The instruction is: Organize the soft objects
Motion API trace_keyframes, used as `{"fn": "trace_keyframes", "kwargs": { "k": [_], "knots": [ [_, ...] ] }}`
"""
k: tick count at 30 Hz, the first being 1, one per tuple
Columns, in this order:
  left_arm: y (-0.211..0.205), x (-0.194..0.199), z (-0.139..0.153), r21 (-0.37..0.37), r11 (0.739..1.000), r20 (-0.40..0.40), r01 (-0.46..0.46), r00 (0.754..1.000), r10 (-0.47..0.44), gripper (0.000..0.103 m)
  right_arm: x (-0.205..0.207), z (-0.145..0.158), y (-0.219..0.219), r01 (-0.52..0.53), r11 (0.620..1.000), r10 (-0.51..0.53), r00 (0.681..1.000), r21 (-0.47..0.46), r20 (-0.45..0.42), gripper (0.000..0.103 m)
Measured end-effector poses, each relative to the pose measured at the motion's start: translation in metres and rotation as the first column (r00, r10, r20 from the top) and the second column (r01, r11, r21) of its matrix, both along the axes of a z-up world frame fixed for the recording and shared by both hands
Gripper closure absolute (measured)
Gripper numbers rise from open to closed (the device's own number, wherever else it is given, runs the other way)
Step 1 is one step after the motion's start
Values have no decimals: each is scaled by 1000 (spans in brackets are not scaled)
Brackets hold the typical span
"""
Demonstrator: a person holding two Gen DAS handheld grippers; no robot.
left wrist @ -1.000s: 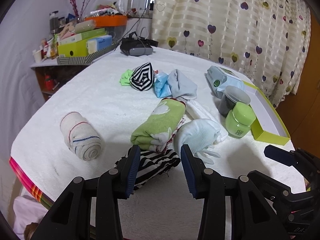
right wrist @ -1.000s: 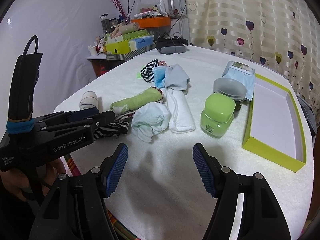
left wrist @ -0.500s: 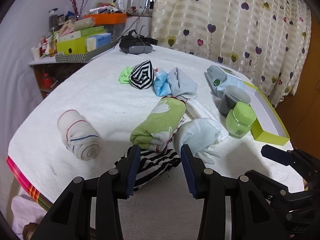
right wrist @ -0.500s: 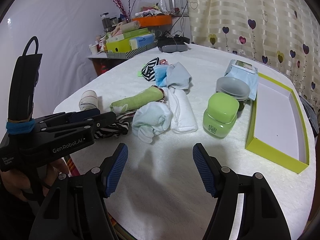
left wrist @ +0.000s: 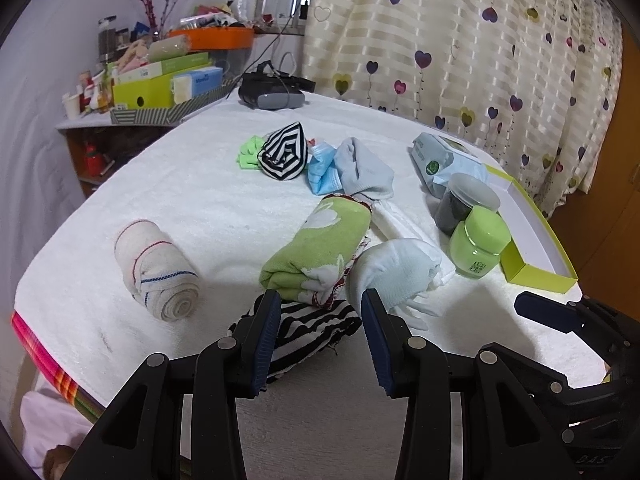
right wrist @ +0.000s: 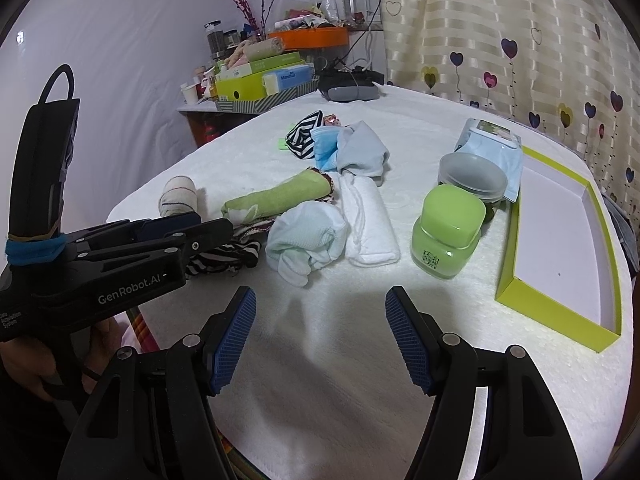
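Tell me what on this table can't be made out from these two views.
- Striped cloth: near part hidden by the left claw in the left view and by its body in the right view.
- Dark jar: contents unclear; green jar covers it in the right view.
- Green jar label: too small to read.
- Shelf clutter: too small, both views.

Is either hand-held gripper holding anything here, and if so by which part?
Nothing is held. The left hand-held gripper hangs open above the striped cloth, and the right hand-held gripper is open over bare towel.
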State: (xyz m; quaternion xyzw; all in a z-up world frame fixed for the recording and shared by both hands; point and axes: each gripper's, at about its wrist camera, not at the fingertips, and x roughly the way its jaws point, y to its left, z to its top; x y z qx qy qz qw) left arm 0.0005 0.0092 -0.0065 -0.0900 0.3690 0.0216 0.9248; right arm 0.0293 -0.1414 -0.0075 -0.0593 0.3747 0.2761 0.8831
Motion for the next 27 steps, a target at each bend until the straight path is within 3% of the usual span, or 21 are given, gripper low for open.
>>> {"fn": "trace_keyframes", "kwargs": {
  "k": [27],
  "knots": [
    [7,-3,6,0,1000,15,-21,1000,21,62,2,9,4,-18,1000,18,1000,18,12,35]
  ]
}}
